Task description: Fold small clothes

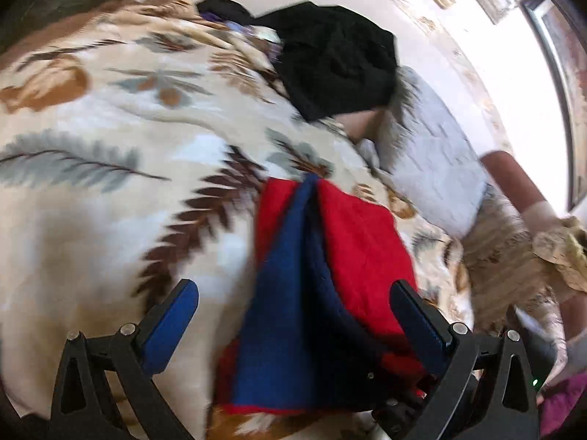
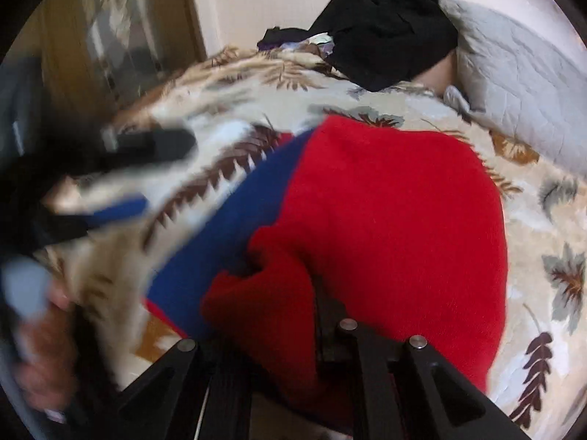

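A small red and blue garment (image 1: 323,275) lies on a leaf-patterned blanket (image 1: 121,117). In the left wrist view my left gripper (image 1: 293,315) is open and empty, its blue-padded fingers (image 1: 172,326) standing wide above the garment's near end. In the right wrist view the same garment (image 2: 385,212) fills the middle, and my right gripper (image 2: 279,293) is shut on a bunched red fold of it; the fingertips are buried in the cloth. The left gripper (image 2: 146,172) shows blurred at the left of that view, open.
A black garment (image 1: 337,58) is heaped at the far side of the bed, next to a grey quilted pillow (image 1: 436,154). A wooden wardrobe (image 2: 110,36) stands beyond the bed's left edge. A bright window (image 1: 543,73) is to the right.
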A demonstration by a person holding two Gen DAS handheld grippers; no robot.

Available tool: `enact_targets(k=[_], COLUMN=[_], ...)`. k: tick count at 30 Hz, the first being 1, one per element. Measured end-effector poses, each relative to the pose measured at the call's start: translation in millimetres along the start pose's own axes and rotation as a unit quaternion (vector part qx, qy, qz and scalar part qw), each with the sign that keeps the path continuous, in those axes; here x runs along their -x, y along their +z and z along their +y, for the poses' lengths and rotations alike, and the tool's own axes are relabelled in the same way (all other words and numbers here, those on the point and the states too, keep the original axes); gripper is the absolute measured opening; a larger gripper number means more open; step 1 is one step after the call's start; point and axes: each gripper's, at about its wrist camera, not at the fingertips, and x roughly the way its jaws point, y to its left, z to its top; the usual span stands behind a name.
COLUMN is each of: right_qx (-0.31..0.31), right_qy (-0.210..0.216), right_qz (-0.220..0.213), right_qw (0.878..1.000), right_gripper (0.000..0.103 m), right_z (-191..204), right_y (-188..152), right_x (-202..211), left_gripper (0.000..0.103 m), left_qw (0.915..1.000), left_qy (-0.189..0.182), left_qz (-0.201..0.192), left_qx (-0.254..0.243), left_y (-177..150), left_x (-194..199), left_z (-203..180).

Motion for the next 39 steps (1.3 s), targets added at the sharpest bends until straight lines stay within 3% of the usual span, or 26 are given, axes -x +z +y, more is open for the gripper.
enact_targets(k=[3, 5, 7, 8, 9, 10, 11, 12, 14, 20, 22, 23, 24, 25, 26, 29, 32, 39], right_qx=[-0.006, -0.010, -0.016, -0.018, -0.016, -0.008, -0.002, 0.001, 0.005, 0.028, 0.035, 0.028, 0.011, -0.015, -0.025, -0.035, -0.051, -0.052], right_qy=[0.005, 0.005, 0.006, 0.006, 0.005, 0.000, -0.003, -0.005, -0.009, 0.000, 0.013, 0.028, 0.041, 0.053, 0.062, 0.058, 0.053, 0.042], right_qz=[0.000, -0.009, -0.023, -0.027, -0.029, -0.030, -0.028, -0.027, -0.032, -0.055, -0.050, -0.030, -0.008, 0.010, 0.006, -0.020, -0.006, 0.002], right_qw=[1.000, 1.000, 1.000, 0.999, 0.999, 1.000, 1.000, 1.000, 0.999, 0.998, 0.998, 0.999, 0.999, 0.998, 0.998, 0.997, 0.997, 0.998], right_gripper=[0.011, 0.011, 0.011, 0.011, 0.011, 0.011, 0.011, 0.011, 0.011, 0.014, 0.029, 0.062, 0.079, 0.077, 0.077, 0.078, 0.078, 0.079], right_z=[0, 2, 3, 3, 4, 6, 8, 10, 12, 29, 33, 31, 26, 19, 15, 6, -3, -8], right_y=[-3, -9, -12, -12, -12, -12, -12, -12, -10, 13, 12, 8, 4, -4, -9, -18, -19, -18], right_x=[0, 2, 6, 9, 11, 11, 11, 11, 15, 38, 31, 20, 11, 6, 9, 26, 28, 39], left_gripper=[0.103, 0.101, 0.091, 0.081, 0.063, 0.054, 0.029, 0.019, 0.015, 0.014, 0.014, 0.014, 0.014, 0.015, 0.015, 0.014, 0.014, 0.014], left_qw=[0.9987, 0.9972, 0.9951, 0.9923, 0.9905, 0.9893, 0.9883, 0.9874, 0.9900, 0.9925, 0.9963, 0.9964, 0.9944, 0.9933, 0.9949, 0.9948, 0.9938, 0.9924], left_qy=[-0.046, -0.047, -0.038, -0.041, -0.039, -0.033, -0.027, -0.028, -0.031, -0.037, -0.008, 0.017, 0.047, 0.058, 0.045, 0.047, 0.056, 0.058], left_qz=[0.022, 0.059, 0.091, 0.117, 0.132, 0.142, 0.150, 0.155, 0.133, 0.011, 0.015, 0.039, 0.071, 0.083, 0.072, 0.058, 0.057, 0.004], left_qx=[-0.002, -0.005, 0.000, 0.001, 0.003, 0.003, -0.006, -0.013, -0.037, -0.116, -0.084, -0.073, -0.063, -0.055, -0.055, -0.069, -0.077, -0.109], left_y=[11, 20, 22, 23, 24, 25, 27, 29, 34, 35, 35, 35, 30, 25, 23, 26, 26, 21], left_x=[-20, -41, -61, -74, -83, -90, -94, -95, -86, -26, -37, -54, -71, -79, -76, -65, -63, -27], left_z=[-17, -24, -25, -24, -24, -24, -26, -29, -41, -67, -44, -32, -17, -7, -5, -19, -24, -45])
